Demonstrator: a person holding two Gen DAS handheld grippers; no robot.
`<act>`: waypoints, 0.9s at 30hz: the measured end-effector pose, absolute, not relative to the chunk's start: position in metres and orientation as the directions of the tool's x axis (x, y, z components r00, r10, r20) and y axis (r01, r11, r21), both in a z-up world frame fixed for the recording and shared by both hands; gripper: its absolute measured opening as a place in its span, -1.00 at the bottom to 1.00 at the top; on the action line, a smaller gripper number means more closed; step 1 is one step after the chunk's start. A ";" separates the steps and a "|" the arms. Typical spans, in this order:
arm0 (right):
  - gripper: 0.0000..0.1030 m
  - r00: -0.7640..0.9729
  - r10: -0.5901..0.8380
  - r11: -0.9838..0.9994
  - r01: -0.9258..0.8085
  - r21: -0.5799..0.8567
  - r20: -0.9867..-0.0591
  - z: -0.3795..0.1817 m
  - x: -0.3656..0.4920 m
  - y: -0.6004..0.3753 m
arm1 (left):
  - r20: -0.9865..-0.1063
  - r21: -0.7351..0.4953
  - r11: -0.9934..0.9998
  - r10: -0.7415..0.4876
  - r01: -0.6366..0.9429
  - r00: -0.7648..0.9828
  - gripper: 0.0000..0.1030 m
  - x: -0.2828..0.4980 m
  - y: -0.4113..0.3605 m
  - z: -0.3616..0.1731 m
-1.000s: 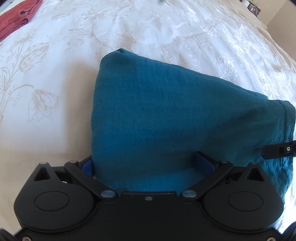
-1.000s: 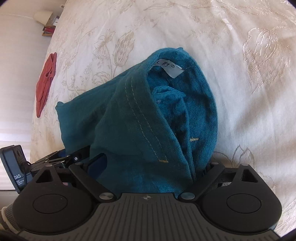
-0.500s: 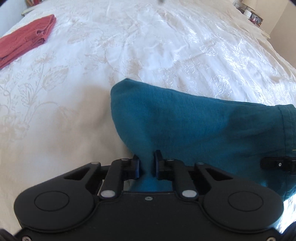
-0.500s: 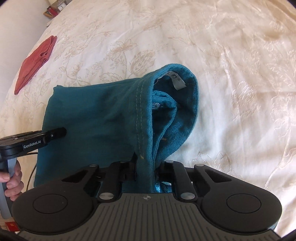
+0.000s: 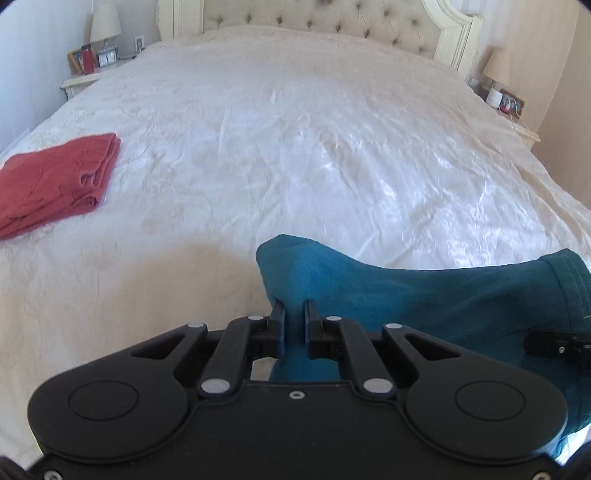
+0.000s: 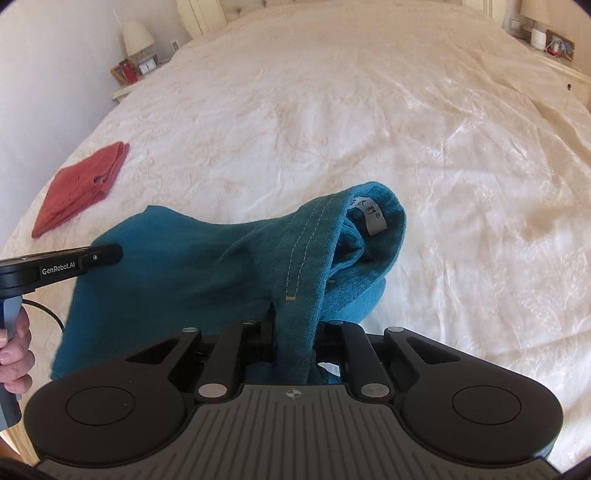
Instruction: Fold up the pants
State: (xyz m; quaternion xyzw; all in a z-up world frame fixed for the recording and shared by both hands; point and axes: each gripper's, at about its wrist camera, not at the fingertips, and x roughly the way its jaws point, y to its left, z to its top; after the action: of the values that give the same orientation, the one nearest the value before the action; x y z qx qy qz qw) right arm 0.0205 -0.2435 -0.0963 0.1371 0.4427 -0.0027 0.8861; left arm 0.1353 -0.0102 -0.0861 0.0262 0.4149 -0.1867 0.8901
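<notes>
Pants (image 5: pixel 424 295) hang pinched between both your grippers, left gripper (image 5: pixel 294 317) and right gripper (image 6: pixel 295 325) each clenched on cloth, so raise them level, keeping the span between your fingers taut.

left gripper (image 5: pixel 294 321), jaws pinched on a fold of the teal pants (image 5: pixel 424 295), which hang off the cream bedspread (image 5: pixel 295 147). tip of the right gripper (image 5: pixel 554 341) against the pants at far right. folded red garment (image 5: pixel 55 181) well apart at left. tufted headboard (image 5: pixel 314 18), a lamp (image 5: pixel 105 24) beside it.
</notes>
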 end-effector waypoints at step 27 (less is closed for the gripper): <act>-0.27 0.514 0.029 0.966 0.207 0.157 -0.857 -0.142 0.052 -0.218 | -0.883 -0.018 0.839 -0.268 0.544 0.385 0.16 0.108 -0.062 -0.137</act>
State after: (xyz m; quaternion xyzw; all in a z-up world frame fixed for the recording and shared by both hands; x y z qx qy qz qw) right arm 0.0521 -0.2176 -0.1419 0.1206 0.4902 -0.0517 0.8617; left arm 0.1081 -0.0616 -0.1372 0.1385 0.4965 -0.2474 0.8204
